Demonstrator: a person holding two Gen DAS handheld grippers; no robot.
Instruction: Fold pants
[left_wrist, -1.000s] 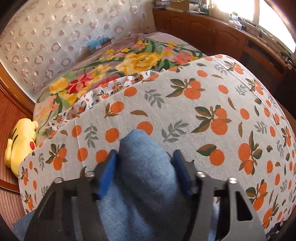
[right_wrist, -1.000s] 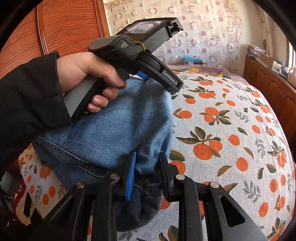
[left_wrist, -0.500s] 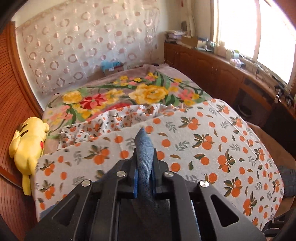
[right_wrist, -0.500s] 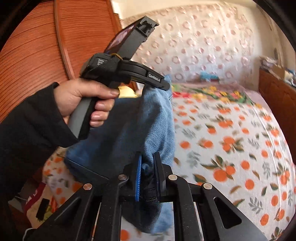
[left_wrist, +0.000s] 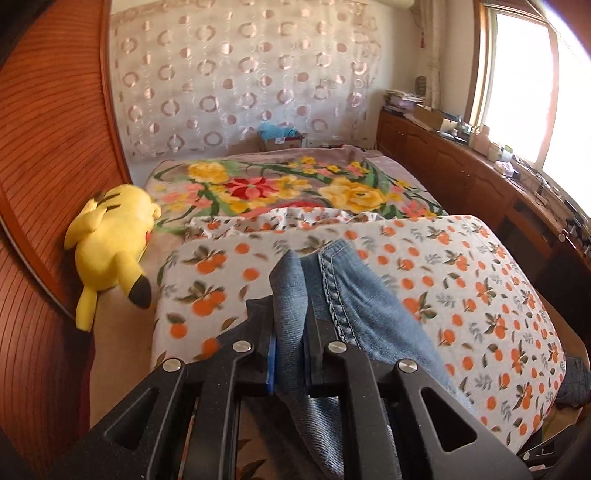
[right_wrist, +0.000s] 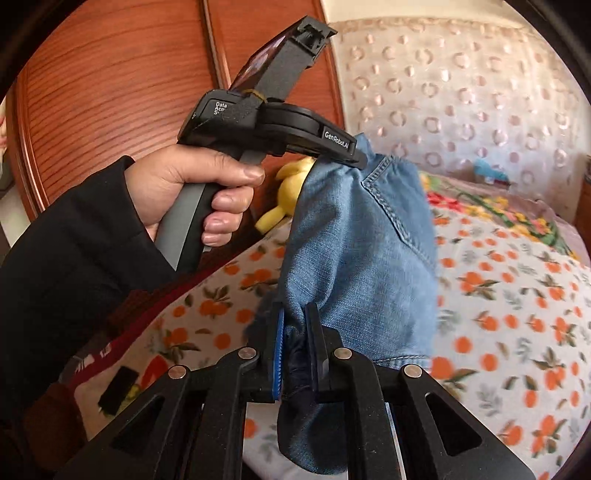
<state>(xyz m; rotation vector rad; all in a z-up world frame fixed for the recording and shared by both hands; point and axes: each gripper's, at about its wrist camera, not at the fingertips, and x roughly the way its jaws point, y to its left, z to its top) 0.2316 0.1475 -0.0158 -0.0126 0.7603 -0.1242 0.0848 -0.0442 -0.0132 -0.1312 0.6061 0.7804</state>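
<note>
Blue denim pants (right_wrist: 362, 251) hang lifted above the bed between both grippers. My right gripper (right_wrist: 295, 325) is shut on a bunched edge of the denim at the bottom of the right wrist view. Higher up and to the left, a hand in a black sleeve holds my left gripper (right_wrist: 360, 157), which is shut on another edge of the pants. In the left wrist view my left gripper (left_wrist: 290, 295) pinches a fold of the pants (left_wrist: 369, 306), and a stitched seam runs down to the right over the orange-print bedspread (left_wrist: 461, 280).
A yellow plush toy (left_wrist: 110, 243) lies at the bed's left edge against the wooden headboard (left_wrist: 44, 166). A floral blanket (left_wrist: 288, 188) covers the far half of the bed. A wooden cabinet (left_wrist: 461, 162) with clutter runs under the window on the right.
Both grippers closed on the denim and lifted it off the bed. The left gripper rose and swung left, so the plush toy and the window came into view.
</note>
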